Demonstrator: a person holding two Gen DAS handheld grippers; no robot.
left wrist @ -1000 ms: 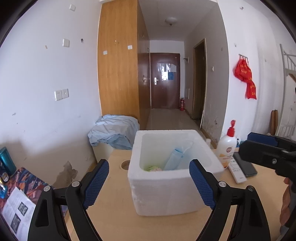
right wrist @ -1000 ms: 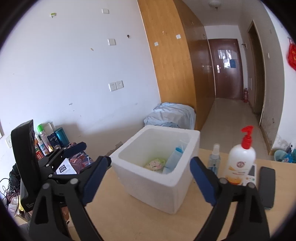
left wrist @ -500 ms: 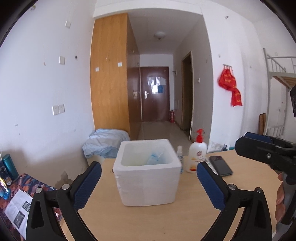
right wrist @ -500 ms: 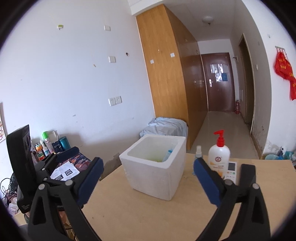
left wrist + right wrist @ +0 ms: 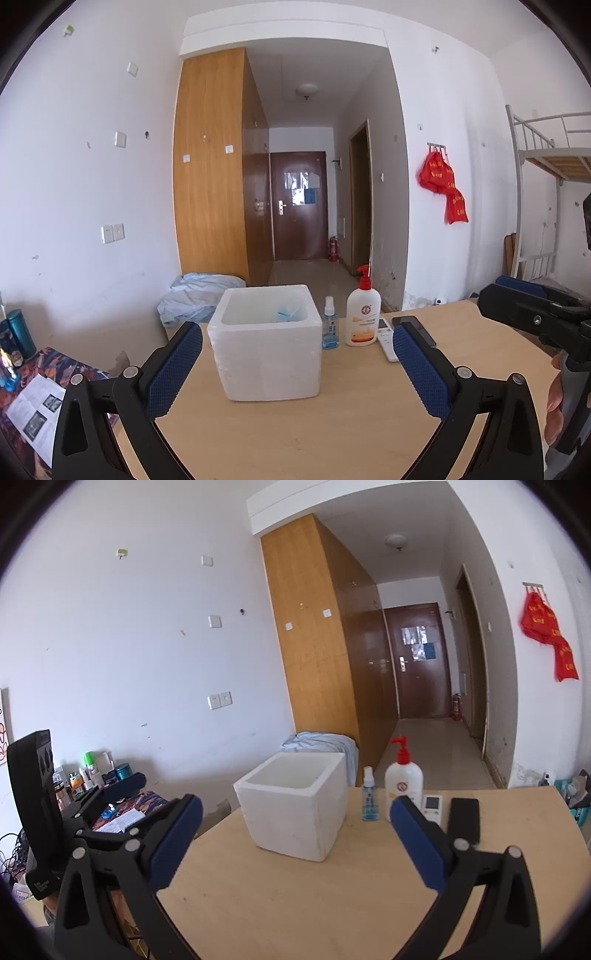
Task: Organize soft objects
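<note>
A white foam box (image 5: 266, 343) stands on the wooden table (image 5: 332, 435); a pale blue soft item (image 5: 286, 314) shows inside its far right corner. The box also shows in the right wrist view (image 5: 295, 805), its contents hidden there. My left gripper (image 5: 295, 365) is open and empty, held back from the box above the table. My right gripper (image 5: 295, 838) is open and empty, also back from the box; it shows at the right edge of the left wrist view (image 5: 532, 314).
Right of the box stand a small blue spray bottle (image 5: 330, 328), a white pump bottle (image 5: 363, 314), a remote (image 5: 386, 334) and a black phone (image 5: 415, 328). A cluttered side table (image 5: 92, 786) is at left. A blue cloth heap (image 5: 199, 295) lies behind the table.
Both grippers have pulled back and up from the foam box, which now looks smaller and farther. Both stay open and empty.
</note>
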